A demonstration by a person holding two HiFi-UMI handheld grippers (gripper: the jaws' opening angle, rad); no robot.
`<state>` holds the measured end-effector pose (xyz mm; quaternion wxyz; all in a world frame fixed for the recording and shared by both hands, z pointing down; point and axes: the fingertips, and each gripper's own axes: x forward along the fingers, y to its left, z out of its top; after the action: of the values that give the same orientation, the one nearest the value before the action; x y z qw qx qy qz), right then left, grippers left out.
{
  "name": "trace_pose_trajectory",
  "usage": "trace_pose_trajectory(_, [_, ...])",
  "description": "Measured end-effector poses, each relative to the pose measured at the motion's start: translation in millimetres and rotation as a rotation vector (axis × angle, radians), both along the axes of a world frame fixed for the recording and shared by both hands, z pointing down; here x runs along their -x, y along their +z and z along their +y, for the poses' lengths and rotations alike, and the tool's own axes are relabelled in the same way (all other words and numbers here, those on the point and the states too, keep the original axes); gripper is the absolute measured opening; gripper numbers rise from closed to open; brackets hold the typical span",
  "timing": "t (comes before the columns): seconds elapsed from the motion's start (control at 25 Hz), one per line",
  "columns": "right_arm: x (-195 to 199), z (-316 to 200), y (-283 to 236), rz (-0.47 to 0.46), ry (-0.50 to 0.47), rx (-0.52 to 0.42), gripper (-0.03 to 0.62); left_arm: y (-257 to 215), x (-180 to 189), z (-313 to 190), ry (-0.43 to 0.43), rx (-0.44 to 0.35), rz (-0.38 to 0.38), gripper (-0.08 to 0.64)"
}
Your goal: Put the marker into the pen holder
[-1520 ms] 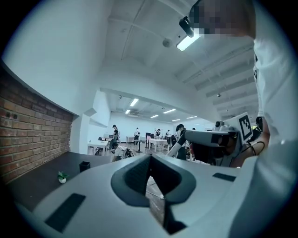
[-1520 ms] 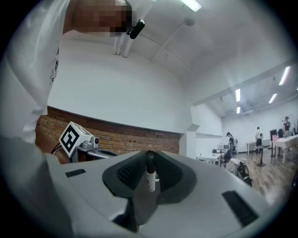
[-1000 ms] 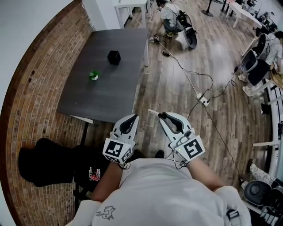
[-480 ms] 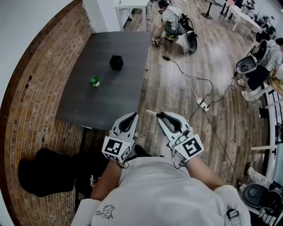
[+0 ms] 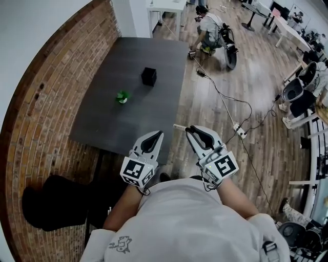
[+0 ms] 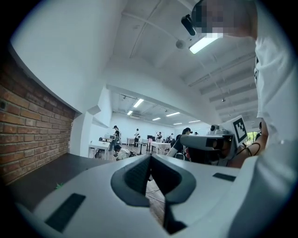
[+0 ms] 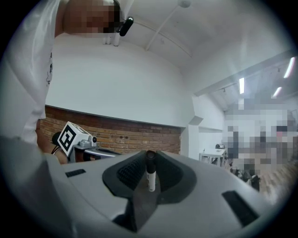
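Note:
In the head view a black cube-shaped pen holder [image 5: 148, 76] stands on the dark grey table [image 5: 113, 128], toward its far side. A small green object [image 5: 122, 97] lies to its left and a little nearer. My right gripper [image 5: 190, 130] is shut on a white marker [image 5: 179, 127] that pokes out to the left, just off the table's near right corner. In the right gripper view the marker [image 7: 150, 173] stands upright between the pads, black cap up. My left gripper [image 5: 157, 134] hovers over the table's near edge, shut and holding nothing [image 6: 150, 162].
A brick wall [image 5: 46, 102] runs along the left of the table. A black bag [image 5: 51, 199] lies on the floor at lower left. A cable and power strip [image 5: 240, 130] cross the wooden floor at right. A person [image 5: 211, 28] crouches beyond the table by a white desk [image 5: 166, 6].
The table has come closer to both grippers, and the left gripper now reaches over its near edge. The right gripper still holds the marker.

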<state>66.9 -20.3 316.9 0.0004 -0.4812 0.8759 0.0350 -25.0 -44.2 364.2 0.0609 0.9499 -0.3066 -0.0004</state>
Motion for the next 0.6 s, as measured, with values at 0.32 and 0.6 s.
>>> trace_pose_trajectory(0.32, [23, -32, 3, 0.015, -0.045, 0.013, 0.072, 1, 37, -19, -0.062, 0.023, 0.037, 0.011])
trace_pose_trajectory(0.6, [39, -62, 11, 0.016, -0.105, 0.022, 0.072, 9, 58, -40, -0.132, 0.033, 0.029, 0.011])
